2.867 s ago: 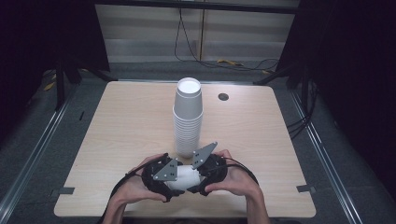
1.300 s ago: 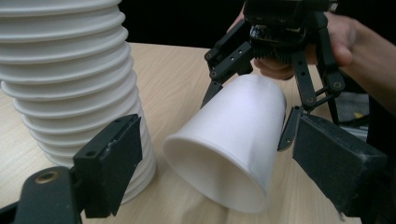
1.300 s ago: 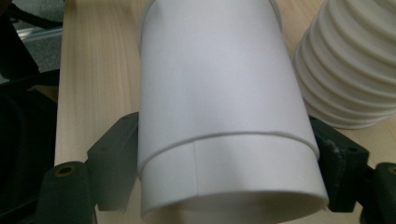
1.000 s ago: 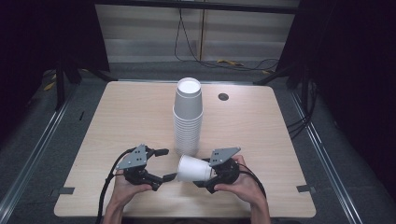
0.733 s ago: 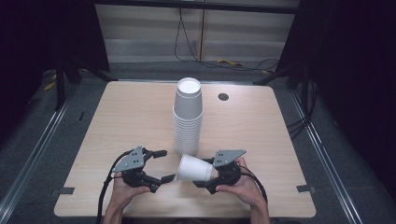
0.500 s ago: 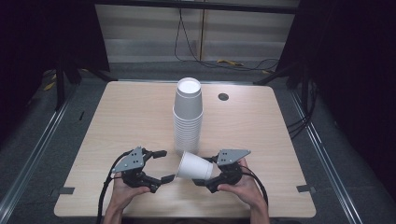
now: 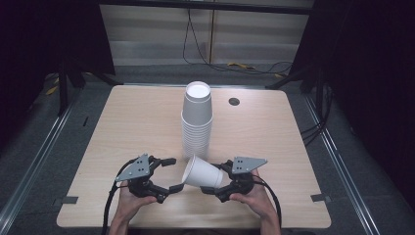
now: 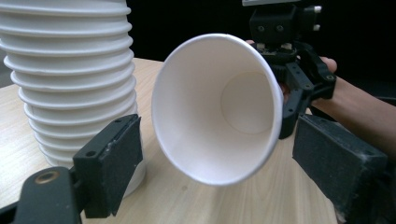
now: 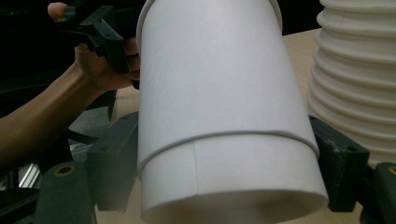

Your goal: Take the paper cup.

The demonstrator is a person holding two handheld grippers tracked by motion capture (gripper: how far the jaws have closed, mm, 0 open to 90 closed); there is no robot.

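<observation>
White paper cup, lying on its side above the near edge of a light wooden table, gripped around its base by the right gripper. In the right gripper view its two black jaws press against either side of the cup's lower wall, and a seam line across the wall suggests there may be a second cup nested inside; this cannot be confirmed. The cup's open mouth points toward the left gripper, which sits just beside it, apart from the rim. In the left gripper view that gripper's jaws stand on either side of the cup's mouth with nothing between them; whether they are parted or closed cannot be told with certainty.

Just behind the cup, at the table's middle, stands a tall stack of upside-down paper cups.

Judging from this, one cup has been taken off the stack and is held free. What seems left is setting it down or passing it across, and the stack remains tall.
</observation>
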